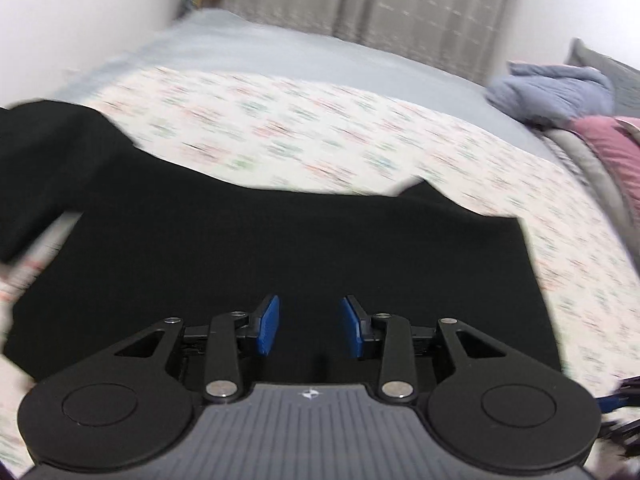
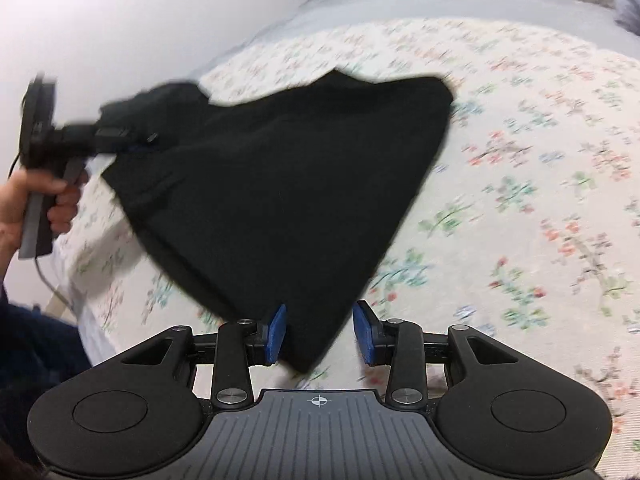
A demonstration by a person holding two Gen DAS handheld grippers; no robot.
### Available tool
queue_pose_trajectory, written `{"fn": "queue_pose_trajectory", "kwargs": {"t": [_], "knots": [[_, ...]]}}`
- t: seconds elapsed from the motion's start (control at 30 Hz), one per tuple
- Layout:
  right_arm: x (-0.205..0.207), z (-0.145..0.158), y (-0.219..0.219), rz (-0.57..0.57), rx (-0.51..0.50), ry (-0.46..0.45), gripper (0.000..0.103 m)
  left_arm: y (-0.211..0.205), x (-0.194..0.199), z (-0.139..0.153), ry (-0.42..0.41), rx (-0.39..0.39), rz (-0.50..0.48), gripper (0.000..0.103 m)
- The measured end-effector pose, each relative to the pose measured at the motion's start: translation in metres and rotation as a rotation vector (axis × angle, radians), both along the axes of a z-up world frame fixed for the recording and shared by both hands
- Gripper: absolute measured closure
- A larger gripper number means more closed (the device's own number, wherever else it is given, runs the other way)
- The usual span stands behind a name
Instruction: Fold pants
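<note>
black pants lying on the floral sheet; left gripper and right gripper both hovering with fingers spread, grasping nothing.

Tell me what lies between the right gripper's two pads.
In the right wrist view, a corner of the black pants lies between the open right gripper's pads, beside the left one; flowered sheet fills the remaining gap.
</note>
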State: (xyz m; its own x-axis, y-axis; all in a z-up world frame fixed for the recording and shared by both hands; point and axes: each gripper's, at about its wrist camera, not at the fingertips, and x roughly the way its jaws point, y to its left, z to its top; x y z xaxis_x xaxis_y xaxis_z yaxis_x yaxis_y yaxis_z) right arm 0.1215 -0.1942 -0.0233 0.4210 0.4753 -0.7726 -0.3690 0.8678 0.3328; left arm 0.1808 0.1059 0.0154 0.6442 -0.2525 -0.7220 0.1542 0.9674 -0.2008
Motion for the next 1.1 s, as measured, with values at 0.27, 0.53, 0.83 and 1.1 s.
{"fn": "queue_pose_trajectory", "kwargs": {"t": [0.27,0.53,0.83,1.1], "knots": [[0.028,0.013,-0.022,-0.158,-0.018,-0.087,0.066,-0.097,-0.039,-0.016,0.017,-0.041,-0.284,0.048],[0.083,0.006,-0.004,-0.100,0.020,-0.178,0.074,-0.156,-0.061,-0.051,0.059,0.038,-0.408,0.048],[0.173,-0.037,-0.010,-0.186,0.003,-0.231,0.103,-0.142,-0.052,-0.055,0.115,-0.064,-0.391,0.048],[0.187,-0.034,-0.044,-0.445,-0.109,-0.277,0.097,-0.147,-0.046,-0.054,0.131,-0.063,-0.412,0.048]]}}
